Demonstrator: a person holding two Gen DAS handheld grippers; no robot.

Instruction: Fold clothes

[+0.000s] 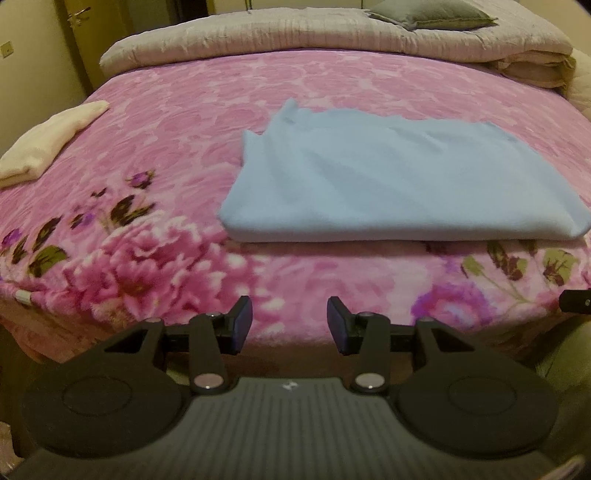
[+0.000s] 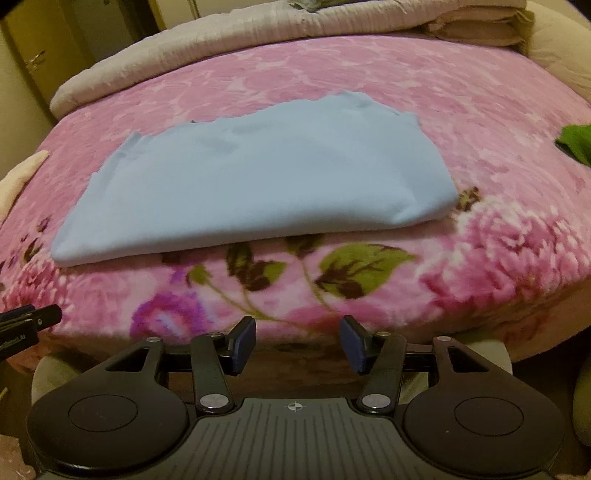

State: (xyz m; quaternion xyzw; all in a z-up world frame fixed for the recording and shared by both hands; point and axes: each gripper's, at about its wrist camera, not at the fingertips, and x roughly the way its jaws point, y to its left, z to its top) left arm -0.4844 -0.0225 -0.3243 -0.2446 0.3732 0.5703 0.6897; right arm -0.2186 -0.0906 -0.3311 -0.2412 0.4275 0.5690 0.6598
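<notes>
A light blue garment [image 1: 399,181] lies folded into a flat, wide bundle on the pink floral blanket [image 1: 177,155], its folded edge toward me. My left gripper [image 1: 290,325] hovers open at the bed's near edge, short of the garment's left front corner, nothing between its fingers. In the right wrist view the same blue garment [image 2: 258,184] fills the middle of the bed. My right gripper [image 2: 297,343] is open too, below and in front of the garment's near edge, apart from it. The left gripper's tip [image 2: 29,317] shows at the left edge.
A folded cream cloth [image 1: 48,140] lies at the bed's left side. A green cloth [image 2: 576,144] pokes in at the right. A rolled grey quilt [image 1: 332,37] and a grey pillow [image 1: 436,16] sit at the bed's far end. A door [image 1: 79,40] stands at far left.
</notes>
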